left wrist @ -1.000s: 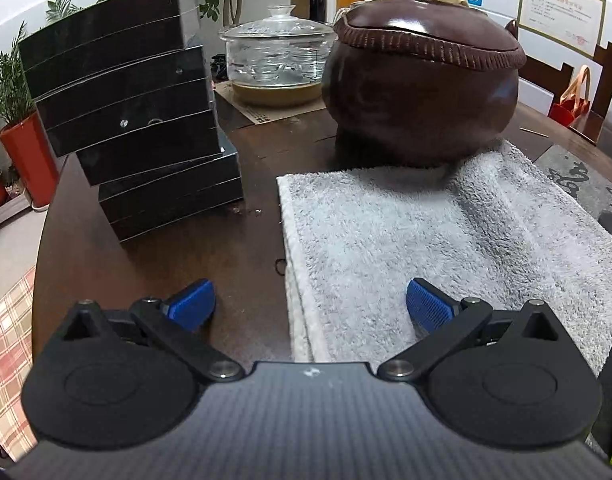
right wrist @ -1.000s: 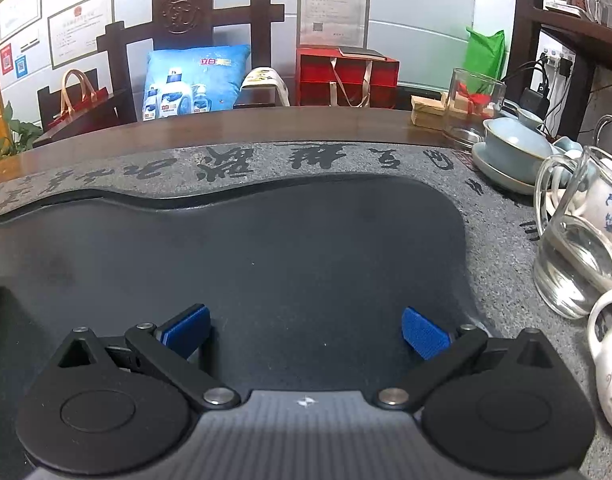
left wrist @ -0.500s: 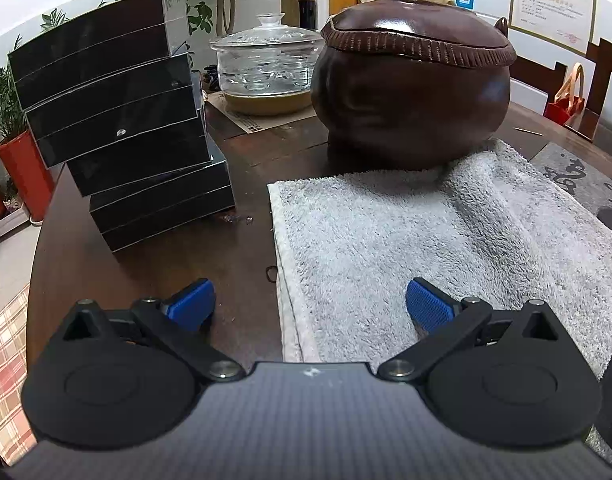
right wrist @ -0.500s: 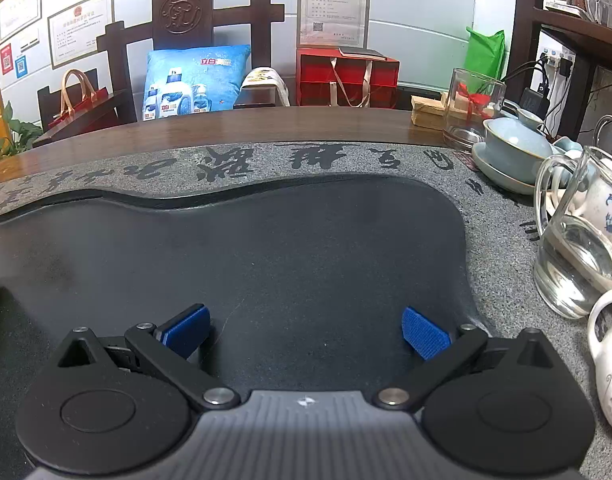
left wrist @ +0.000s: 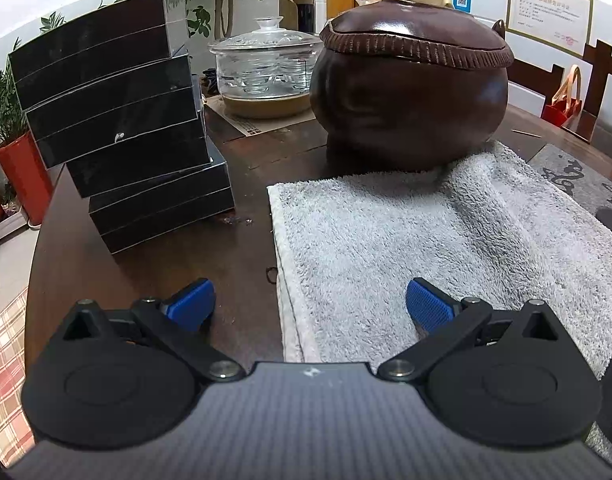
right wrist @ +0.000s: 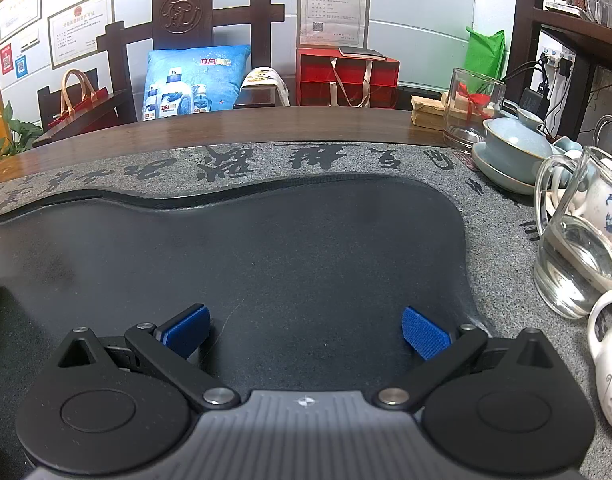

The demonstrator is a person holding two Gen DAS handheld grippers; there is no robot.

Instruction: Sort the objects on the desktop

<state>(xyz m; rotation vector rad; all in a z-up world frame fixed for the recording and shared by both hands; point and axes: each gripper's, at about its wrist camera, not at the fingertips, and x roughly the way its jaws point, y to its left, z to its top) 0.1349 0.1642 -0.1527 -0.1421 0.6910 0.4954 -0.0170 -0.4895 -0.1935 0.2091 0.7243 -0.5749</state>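
Your left gripper [left wrist: 309, 300] is spread wide with nothing between its blue pads, hanging over the near left edge of the grey towel [left wrist: 445, 248]. Behind the towel, touching its far edge, sits the brown pot [left wrist: 409, 96]; left of the towel stands a stack of black boxes [left wrist: 118, 120]. Your right gripper [right wrist: 304, 330] is likewise spread and empty, above the dark stone tray [right wrist: 266, 248], with a glass pitcher [right wrist: 573, 248] on the tray's right rim
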